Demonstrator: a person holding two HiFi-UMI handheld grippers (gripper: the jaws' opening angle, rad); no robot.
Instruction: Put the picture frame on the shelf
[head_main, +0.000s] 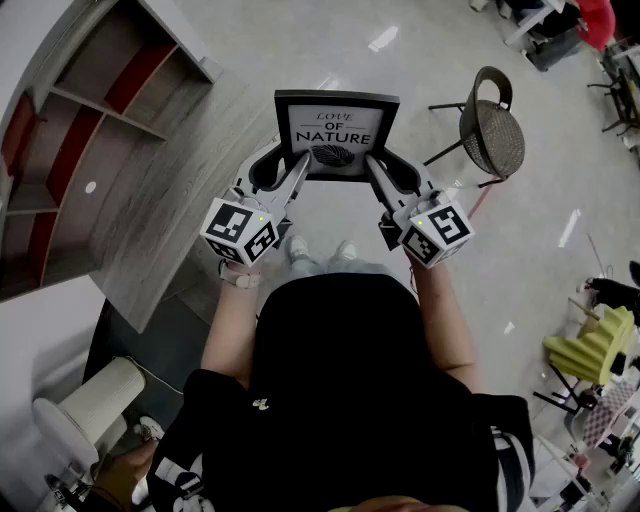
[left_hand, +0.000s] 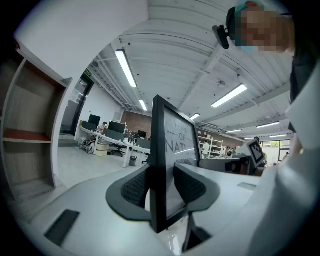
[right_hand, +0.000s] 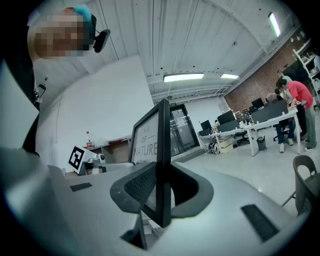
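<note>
Left tool (head_main: 299, 166) and right tool (head_main: 373, 166) clamp the picture frame (head_main: 337, 126)

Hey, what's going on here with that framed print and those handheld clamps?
A person holds a black picture frame reading "Love of Nature" in the air, clamped near its lower corners by the left gripper and the right gripper. The grey wooden shelf unit stands to the person's left; the frame is not on it yet.

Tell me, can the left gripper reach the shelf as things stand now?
Probably yes: the shelf stands open on its side, nothing between, though left gripper and right gripper both clamp the picture frame.
</note>
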